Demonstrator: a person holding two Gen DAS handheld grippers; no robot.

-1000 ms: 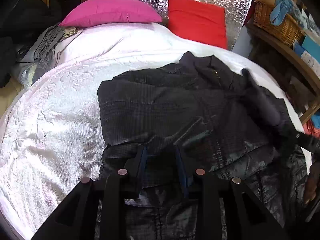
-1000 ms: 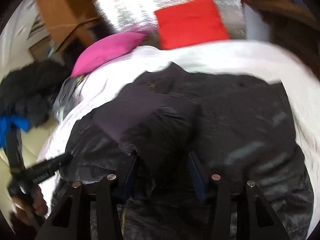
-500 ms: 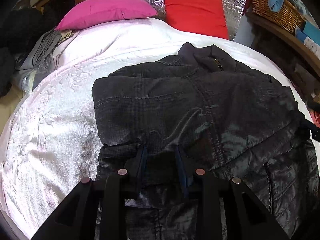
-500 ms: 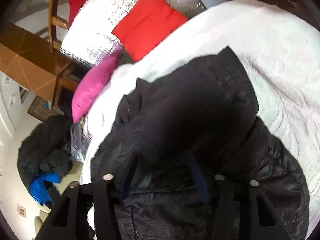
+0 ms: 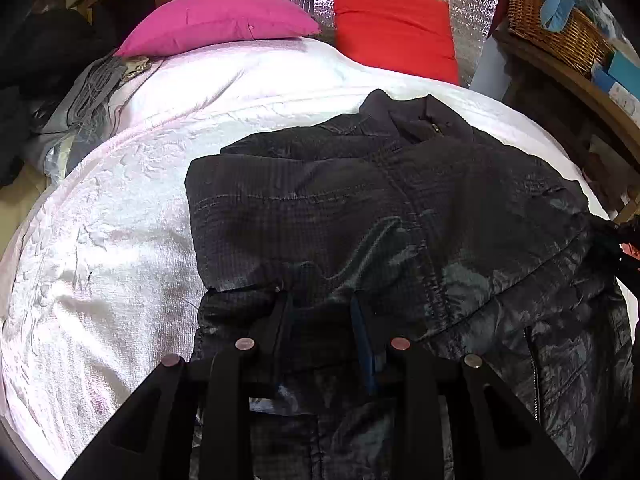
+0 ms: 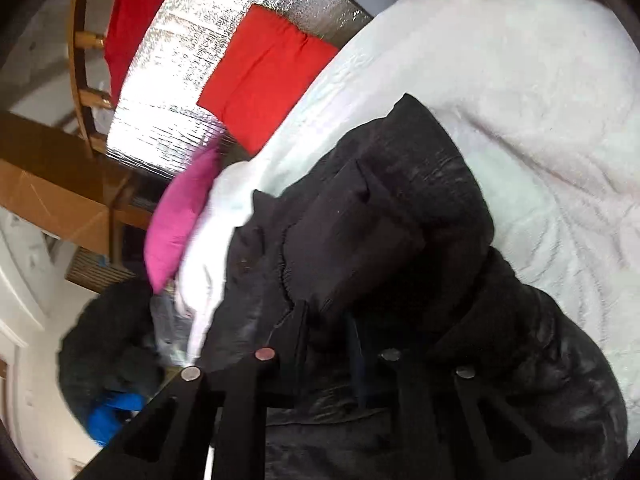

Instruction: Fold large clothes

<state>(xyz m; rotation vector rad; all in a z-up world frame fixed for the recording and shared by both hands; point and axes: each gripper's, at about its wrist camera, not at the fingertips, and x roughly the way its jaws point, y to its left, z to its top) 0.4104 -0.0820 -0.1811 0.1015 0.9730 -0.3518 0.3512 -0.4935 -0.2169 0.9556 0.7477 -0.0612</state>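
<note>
The black jacket [image 5: 400,220] lies spread on the white bed [image 5: 120,240], collar toward the pink pillow [image 5: 216,20] and the red pillow [image 5: 396,32], so that I have a flat, soft surface to fold on. My left tool [image 5: 322,312] sits low over the near half of the jacket, fingers set a moderate way apart with fabric bunched between them; whether they truly pinch it I cannot tell, though I judge I keep it there to pin the body flat while the other side moves. My right tool [image 6: 328,332] is tilted over the jacket's right side, where a sleeve [image 6: 360,240] has been laid across the body; its fingers stand a little apart with dark cloth between them, and again I cannot tell if they grip. I judge the sleeves are in and the crosswise fold comes next.
</note>
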